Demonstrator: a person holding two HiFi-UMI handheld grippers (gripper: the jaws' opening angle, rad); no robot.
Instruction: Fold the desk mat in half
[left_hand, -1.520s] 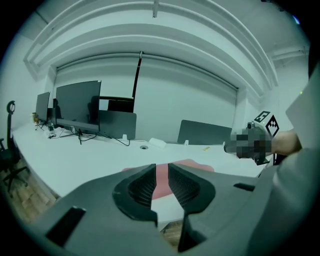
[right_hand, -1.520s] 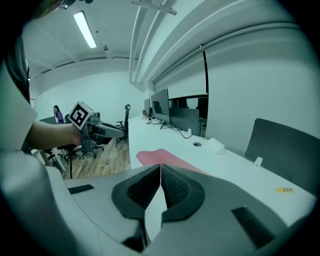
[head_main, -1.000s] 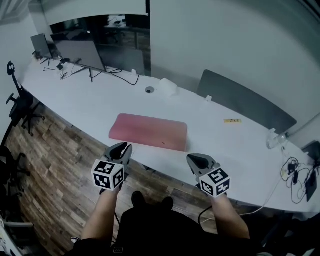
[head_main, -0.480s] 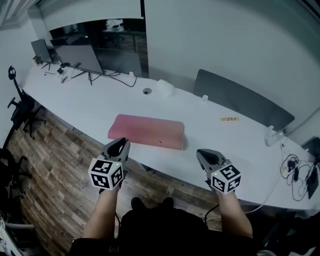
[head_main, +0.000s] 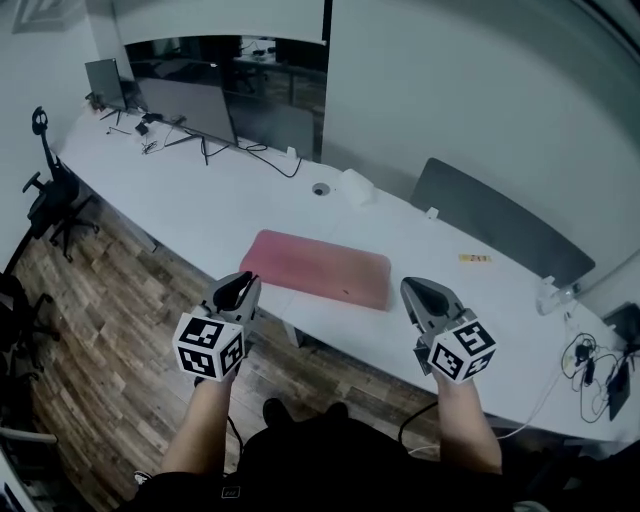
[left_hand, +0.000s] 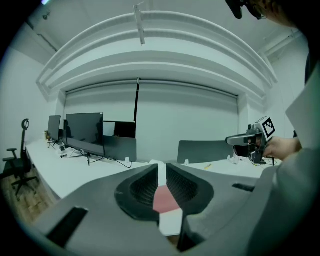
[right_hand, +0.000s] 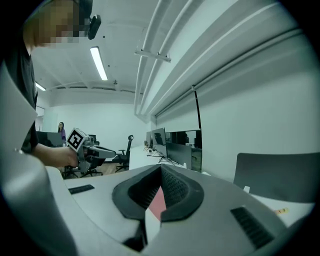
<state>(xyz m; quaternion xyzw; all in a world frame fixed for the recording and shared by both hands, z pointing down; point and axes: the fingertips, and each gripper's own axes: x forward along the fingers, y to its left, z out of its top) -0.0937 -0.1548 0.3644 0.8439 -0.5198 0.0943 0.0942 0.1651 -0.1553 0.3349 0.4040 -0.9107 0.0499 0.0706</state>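
Nearest the person, the left gripper (head_main: 240, 287) hovers off the near left corner of the desk mat (head_main: 320, 268), jaws a sliver apart and empty. The right gripper (head_main: 421, 293) hovers off the mat's near right corner, jaws pressed together and empty. Beyond both, about equally near to each, the mat lies flat on the desk (head_main: 190, 205), its long axis running across.

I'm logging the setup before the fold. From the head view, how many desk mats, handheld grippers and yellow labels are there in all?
pink desk mat: 1
grippers: 2, the left gripper and the right gripper
yellow label: 1
Total: 4
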